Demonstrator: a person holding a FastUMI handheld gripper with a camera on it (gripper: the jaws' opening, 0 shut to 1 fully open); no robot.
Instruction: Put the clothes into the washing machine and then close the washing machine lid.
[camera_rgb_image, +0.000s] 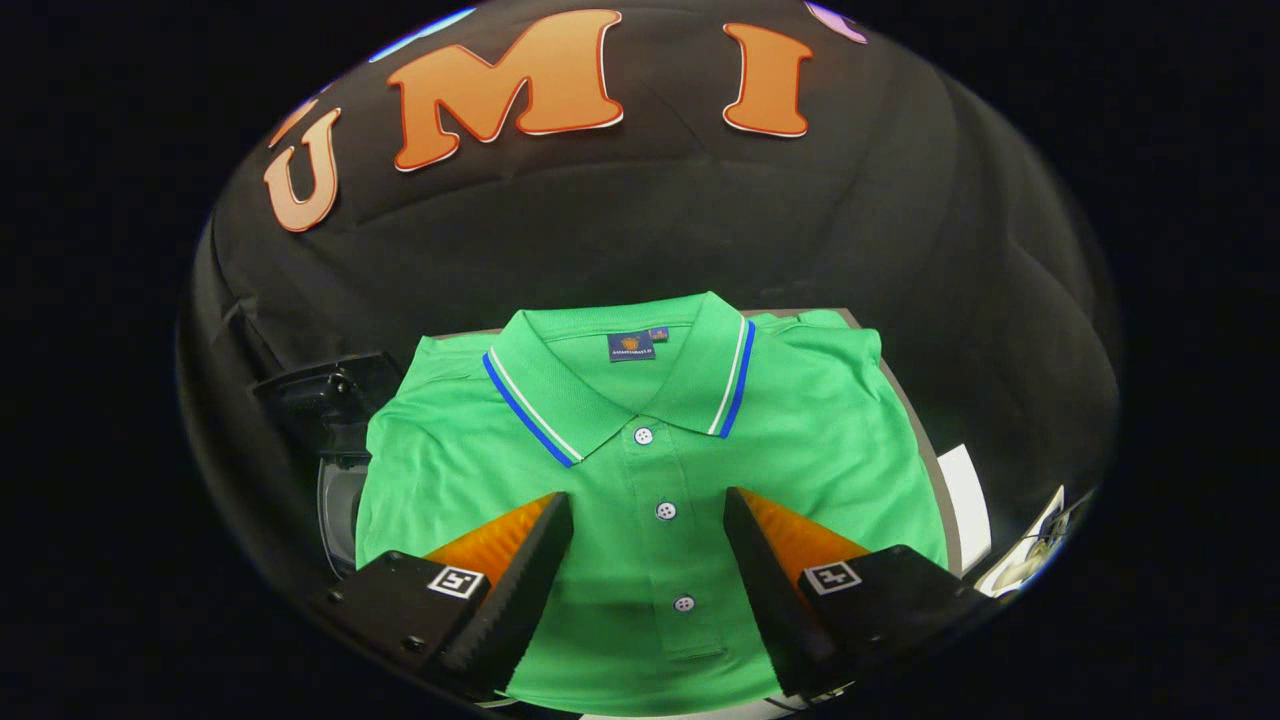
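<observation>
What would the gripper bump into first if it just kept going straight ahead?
Most likely the green shirt. The gripper is open, its fingers either side of the button placket, with the collar beyond them. How far above the cloth it is cannot be judged.

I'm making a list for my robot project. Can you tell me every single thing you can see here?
polo shirt: one, green with a blue and white striped collar, folded flat, spread under and beyond the fingers
shirt buttons: three, white, in a line down the placket between the fingers
neck label: one, dark blue, inside the collar
table: one, grey edge showing beside the shirt
dark plastic object: one, black, beside the shirt sleeve; cannot tell what it is
white sheet: one, white, past the table edge
booth wall: one, black cloth, behind the shirt
hand-held gripper: one, fingers open, apart above the shirt front
</observation>
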